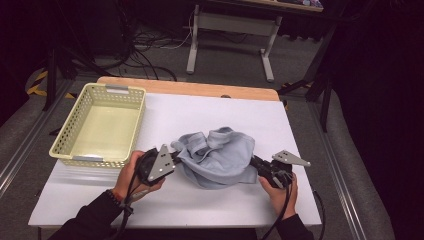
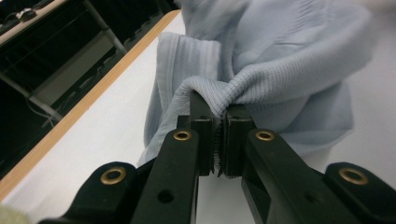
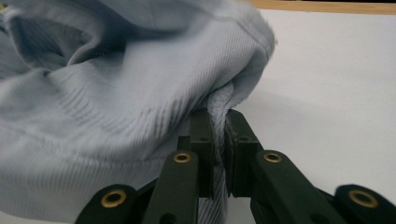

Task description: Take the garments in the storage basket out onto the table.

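Note:
A crumpled light blue-grey ribbed garment (image 1: 217, 157) lies bunched on the white table top (image 1: 310, 135) near its front middle. My left gripper (image 1: 176, 159) is at the garment's left edge, shut on a fold of the fabric (image 2: 219, 93); the cloth is pinched between the two black jaws. My right gripper (image 1: 254, 164) holds the garment's right edge, its jaws shut on a ribbed hem (image 3: 219, 100). In both gripper views the cloth rises from the pads and drapes away, and it hides the table behind it.
A pale yellow perforated basket (image 1: 75, 131) stands at the table's left, close to my left hand. A wooden strip (image 1: 200, 89) borders the table's far edge. Beyond it are a white desk frame (image 1: 230, 30) and cables on the floor.

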`<control>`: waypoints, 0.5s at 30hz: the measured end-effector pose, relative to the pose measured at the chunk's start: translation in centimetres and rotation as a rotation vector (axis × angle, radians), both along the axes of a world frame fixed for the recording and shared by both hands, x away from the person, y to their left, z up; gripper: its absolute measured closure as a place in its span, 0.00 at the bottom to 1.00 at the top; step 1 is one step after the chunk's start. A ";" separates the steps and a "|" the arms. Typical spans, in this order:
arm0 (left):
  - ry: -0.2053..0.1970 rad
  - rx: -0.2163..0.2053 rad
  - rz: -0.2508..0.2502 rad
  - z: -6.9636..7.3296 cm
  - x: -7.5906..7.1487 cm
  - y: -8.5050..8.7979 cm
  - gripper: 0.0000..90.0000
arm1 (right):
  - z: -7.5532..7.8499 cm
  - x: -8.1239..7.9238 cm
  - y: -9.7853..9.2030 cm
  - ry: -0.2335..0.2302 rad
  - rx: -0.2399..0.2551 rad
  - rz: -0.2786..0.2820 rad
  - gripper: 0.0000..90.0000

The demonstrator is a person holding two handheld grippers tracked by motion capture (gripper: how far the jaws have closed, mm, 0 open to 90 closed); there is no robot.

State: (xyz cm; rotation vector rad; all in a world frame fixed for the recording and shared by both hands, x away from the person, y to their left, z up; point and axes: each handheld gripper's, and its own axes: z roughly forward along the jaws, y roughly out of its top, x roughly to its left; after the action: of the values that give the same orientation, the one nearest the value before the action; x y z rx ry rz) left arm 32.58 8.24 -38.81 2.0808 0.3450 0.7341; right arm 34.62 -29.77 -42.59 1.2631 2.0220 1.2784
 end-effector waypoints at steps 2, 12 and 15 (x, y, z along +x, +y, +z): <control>0.006 0.009 0.001 -0.4 -1.0 0.8 0.96 | -0.2 0.2 0.6 0.007 -0.016 0.011 0.93; 0.094 0.048 -0.032 -3.4 -3.5 1.5 0.95 | -0.8 -0.7 0.5 0.019 -0.054 0.019 0.92; 0.135 0.043 -0.054 -4.2 -3.8 1.5 0.95 | -1.0 -1.4 0.1 0.020 -0.068 0.011 0.94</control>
State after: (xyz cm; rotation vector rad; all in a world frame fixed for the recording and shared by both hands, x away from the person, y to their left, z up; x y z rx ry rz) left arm 28.75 9.73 -43.05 2.1774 0.3491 0.5756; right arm 33.25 -29.68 -43.57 1.2403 2.0709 1.1962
